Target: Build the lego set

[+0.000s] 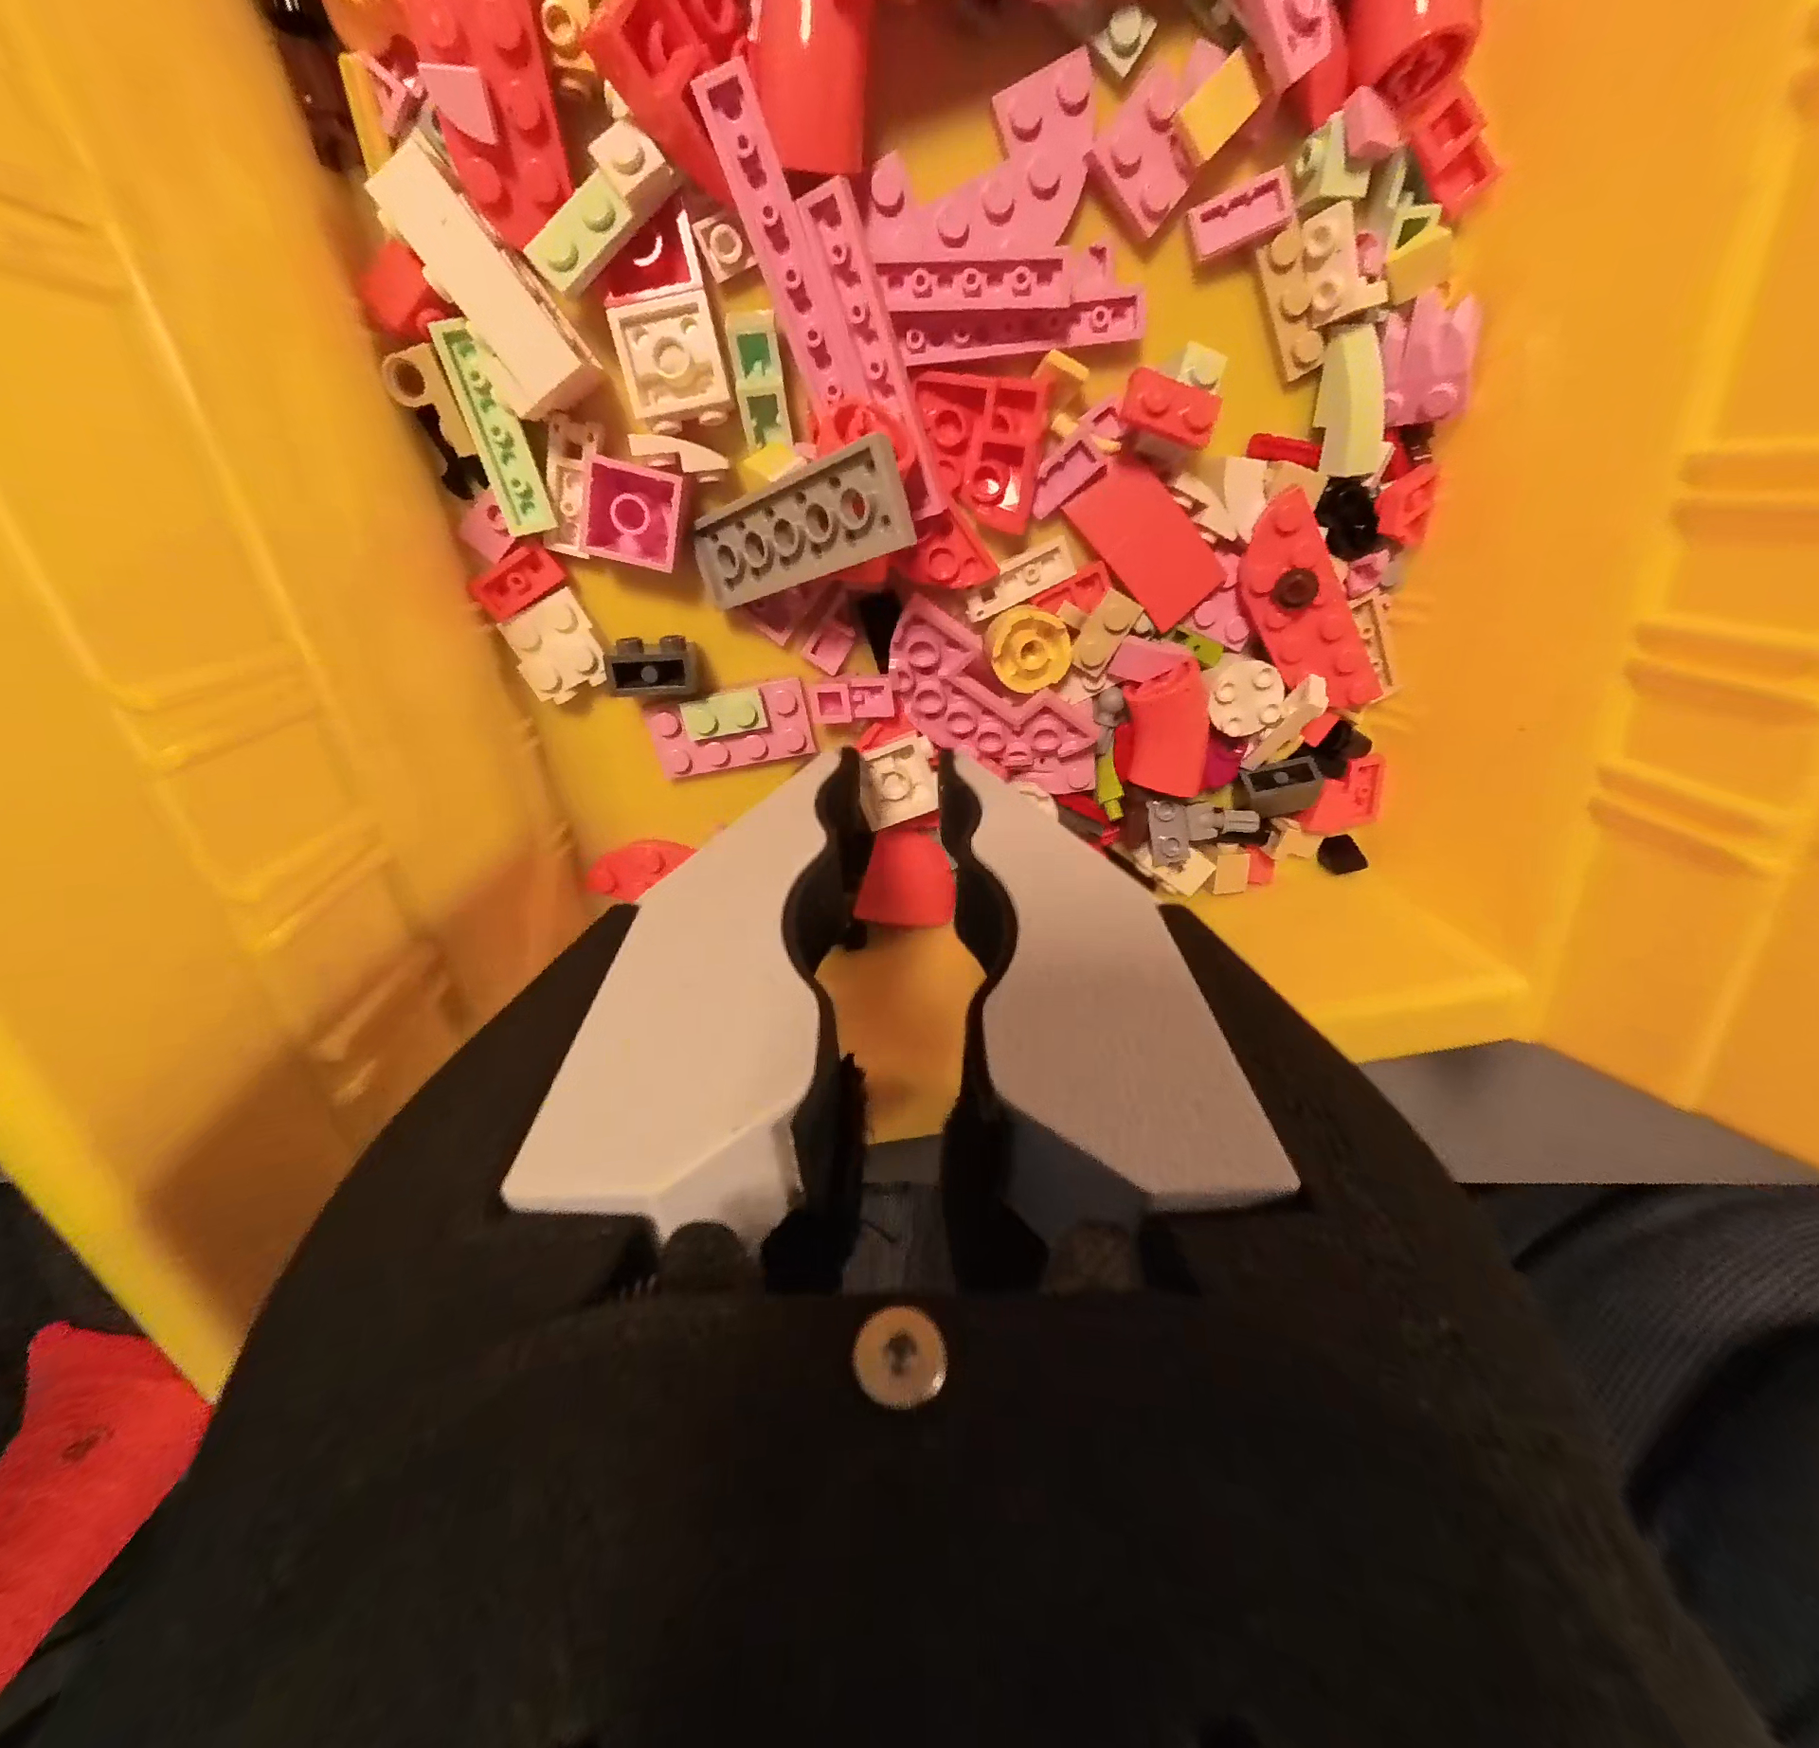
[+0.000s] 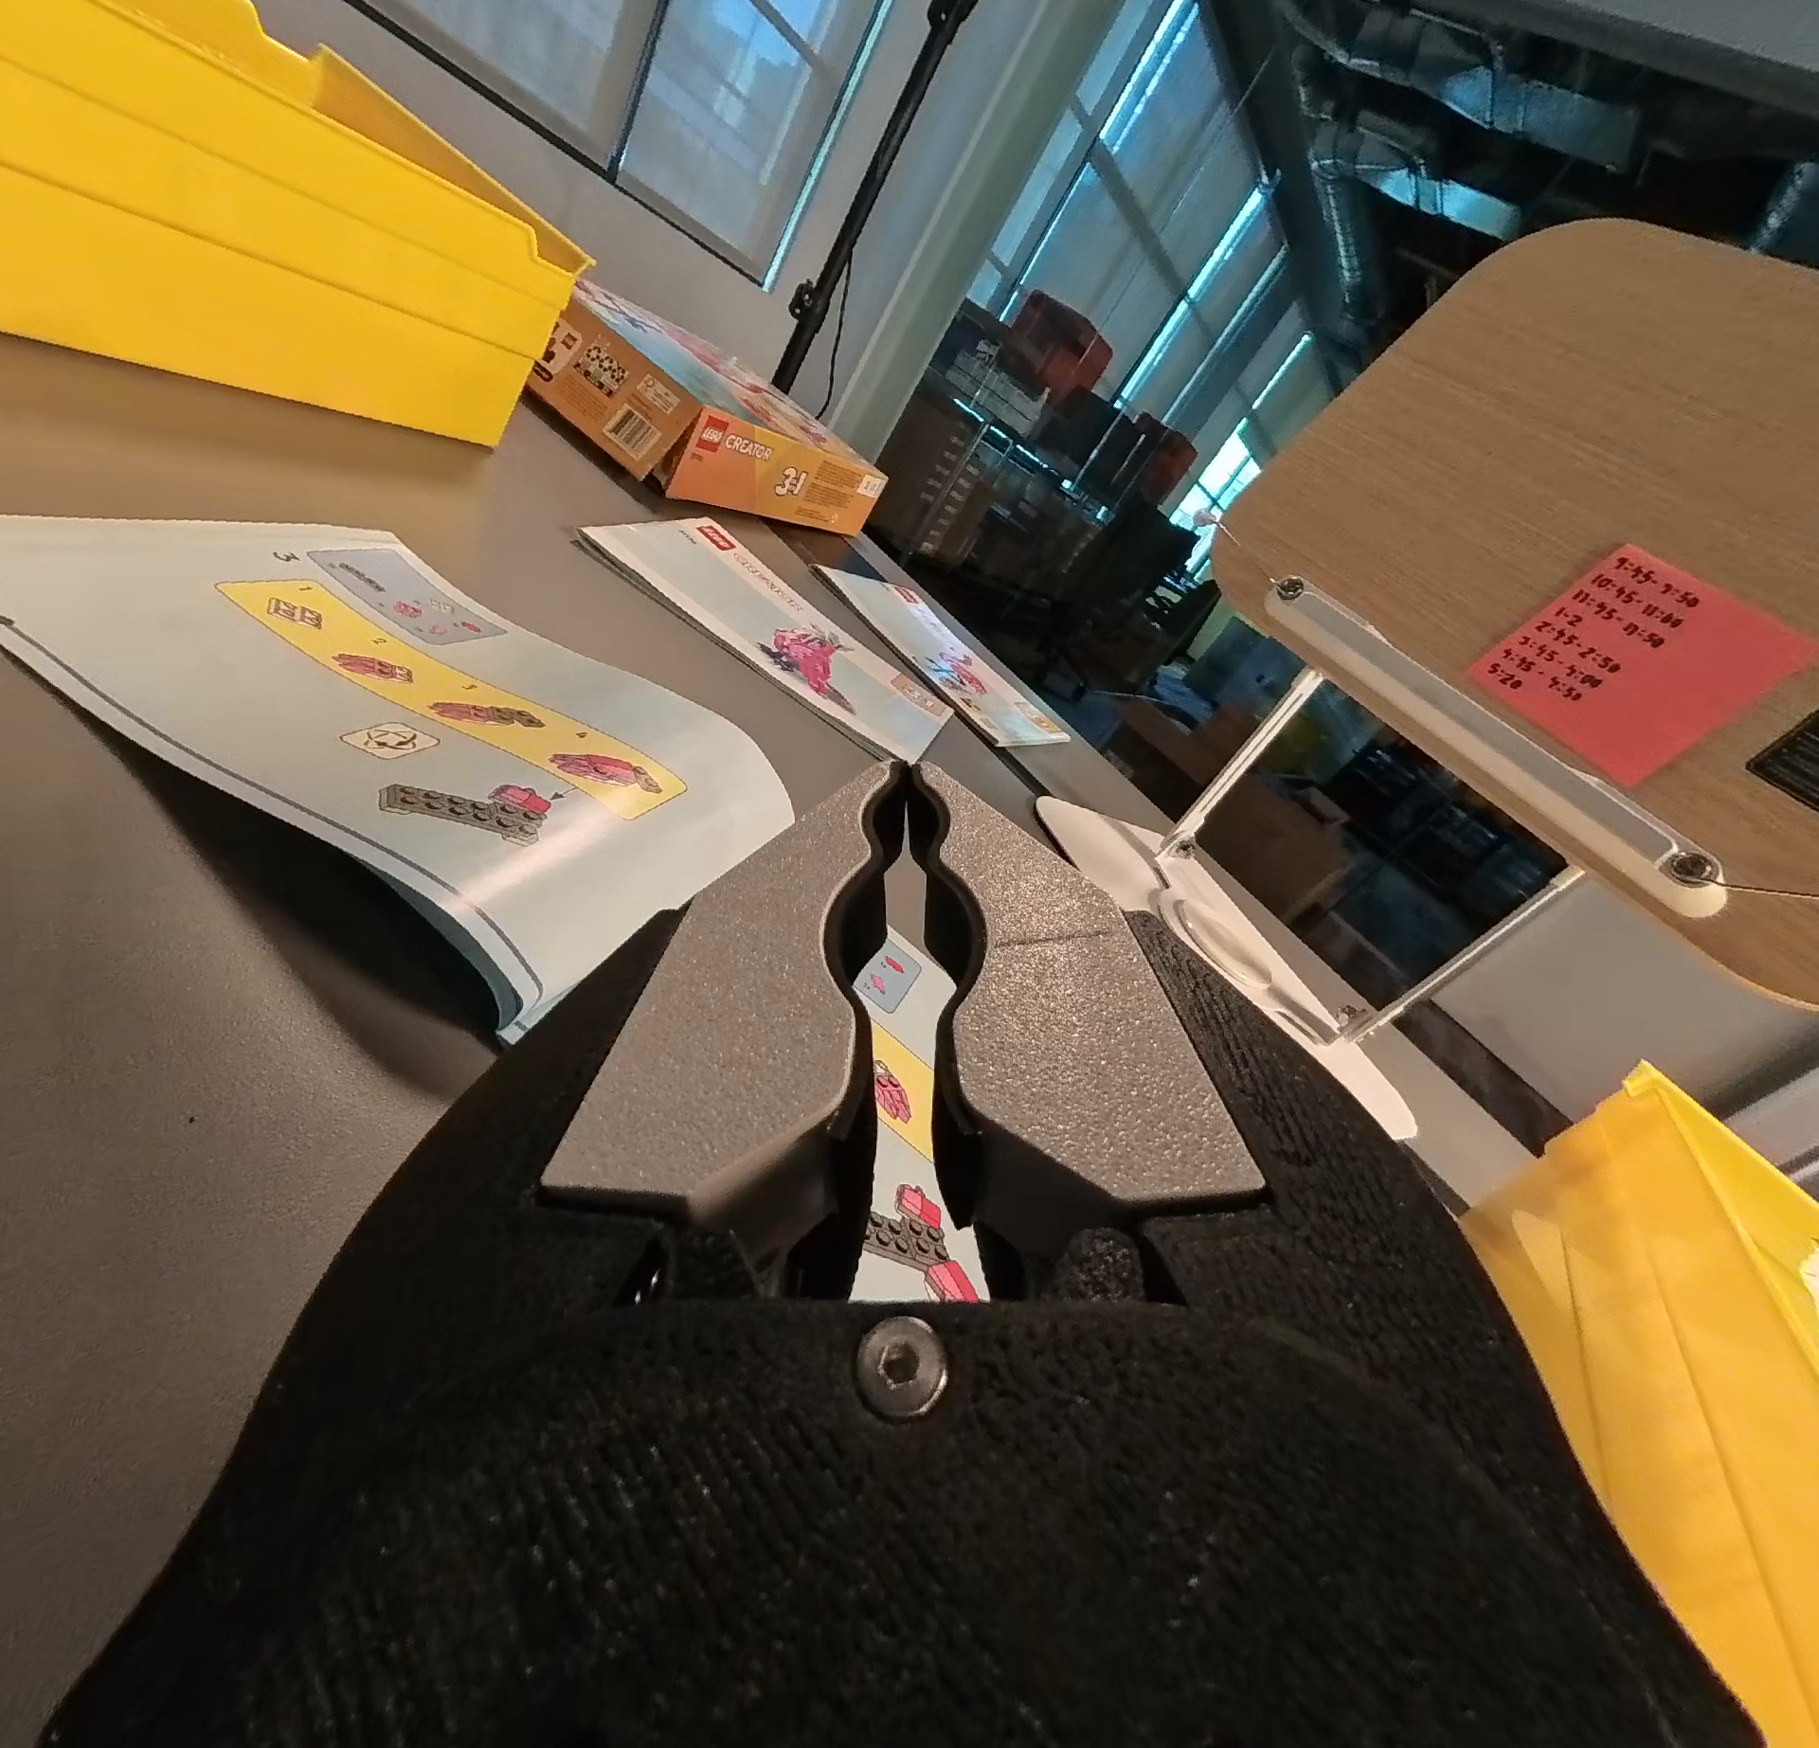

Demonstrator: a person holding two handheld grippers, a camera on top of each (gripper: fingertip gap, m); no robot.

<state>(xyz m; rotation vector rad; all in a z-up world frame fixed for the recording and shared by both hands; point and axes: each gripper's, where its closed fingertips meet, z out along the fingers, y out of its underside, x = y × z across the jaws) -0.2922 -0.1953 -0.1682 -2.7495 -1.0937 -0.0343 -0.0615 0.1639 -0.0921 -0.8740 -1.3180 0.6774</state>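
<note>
In the left wrist view my left gripper (image 1: 894,766) reaches into a yellow bin (image 1: 295,618) that holds a heap of loose red, pink and white bricks. Its pads are closed on a small white brick (image 1: 894,790) with red parts joined above and below it. A pink plate (image 1: 733,728) lies just left of the fingertips and a grey plate (image 1: 802,520) farther in. In the right wrist view my right gripper (image 2: 908,773) is shut with nothing between its fingertips. It hovers over an open instruction booklet (image 2: 394,697) on the dark table (image 2: 197,1061).
Stacked yellow bins (image 2: 246,303) stand at the back left, with an orange toy box (image 2: 748,451) beside them. Two closed booklets (image 2: 778,638) (image 2: 945,667) lie beyond the gripper. A wooden board on a stand (image 2: 1575,470) with a pink note (image 2: 1634,662) rises at right; a yellow thing (image 2: 1673,1307) is at lower right. About 45 cm separates my left fingertips from my right.
</note>
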